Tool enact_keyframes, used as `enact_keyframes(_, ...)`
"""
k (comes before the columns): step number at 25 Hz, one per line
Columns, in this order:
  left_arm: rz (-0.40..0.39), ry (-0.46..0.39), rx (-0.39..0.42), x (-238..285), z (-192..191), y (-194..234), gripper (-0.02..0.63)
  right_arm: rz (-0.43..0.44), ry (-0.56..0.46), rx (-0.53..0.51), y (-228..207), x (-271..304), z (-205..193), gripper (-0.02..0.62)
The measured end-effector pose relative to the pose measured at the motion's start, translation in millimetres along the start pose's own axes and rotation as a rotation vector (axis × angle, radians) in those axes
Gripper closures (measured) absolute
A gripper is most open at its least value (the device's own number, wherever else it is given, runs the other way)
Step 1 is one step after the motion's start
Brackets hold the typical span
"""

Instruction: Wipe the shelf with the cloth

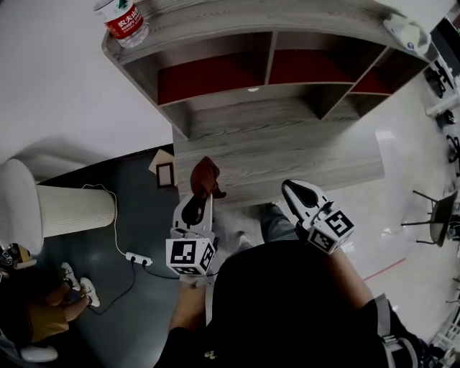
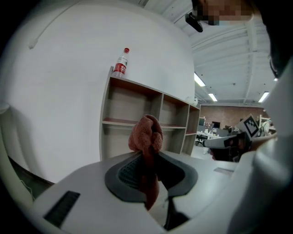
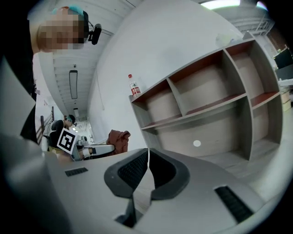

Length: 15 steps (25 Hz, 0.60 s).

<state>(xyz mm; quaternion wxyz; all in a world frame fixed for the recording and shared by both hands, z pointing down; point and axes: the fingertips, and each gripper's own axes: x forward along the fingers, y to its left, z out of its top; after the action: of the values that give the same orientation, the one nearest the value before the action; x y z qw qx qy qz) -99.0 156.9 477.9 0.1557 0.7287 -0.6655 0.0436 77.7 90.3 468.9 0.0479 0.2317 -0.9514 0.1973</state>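
Note:
A grey wooden shelf unit (image 1: 287, 136) with red-backed compartments stands against the white wall; it also shows in the left gripper view (image 2: 137, 123) and the right gripper view (image 3: 206, 109). My left gripper (image 1: 199, 205) is shut on a reddish-brown cloth (image 1: 205, 177), which bunches above the jaws (image 2: 146, 135) and hangs below them. It hovers in front of the shelf's lower left part, apart from it. My right gripper (image 1: 302, 195) is shut with nothing in it, to the right of the left one; from it the cloth (image 3: 119, 139) shows at the left.
A water bottle with a red label (image 1: 122, 20) stands on the shelf's top left corner. A white cylindrical bin (image 1: 50, 208) and a power strip with cord (image 1: 136, 257) lie on the dark floor at the left. Chairs (image 1: 438, 215) stand at the right.

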Motion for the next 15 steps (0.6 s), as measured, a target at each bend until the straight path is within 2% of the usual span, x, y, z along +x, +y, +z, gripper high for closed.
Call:
enact_keyframes(8,0.244,-0.011,0.028,54.5,57.0,38.1,0.535,0.195,0.062,-0.052,-43.9,64.4,38.6,0.591)
enact_keyframes(15,0.412,0.020,0.083,90.7,98.9,63.6,0.534,0.275,0.085,-0.049,-77.2,94.6,63.4,0.591)
